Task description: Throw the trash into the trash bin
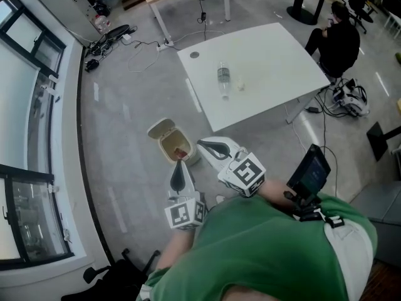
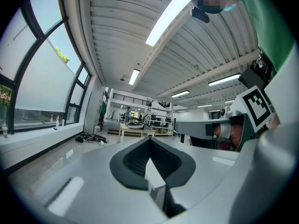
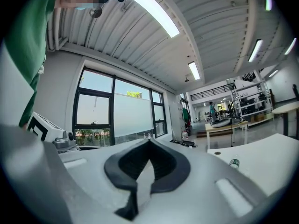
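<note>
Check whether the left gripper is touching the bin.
Apart. In the left gripper view the shut left gripper has only open room beyond its tips, no bin. The head view merely overlaps them.

A grey floor [image 1: 125,124] is filling most of the frame, with dark-framed windows [image 1: 25,168] running down the left edge. A white surface [image 1: 276,55] is standing at upper centre. Cables [image 1: 113,39] are trailing at upper left, and long ceiling lights [image 2: 170,15] are glowing overhead.
</note>
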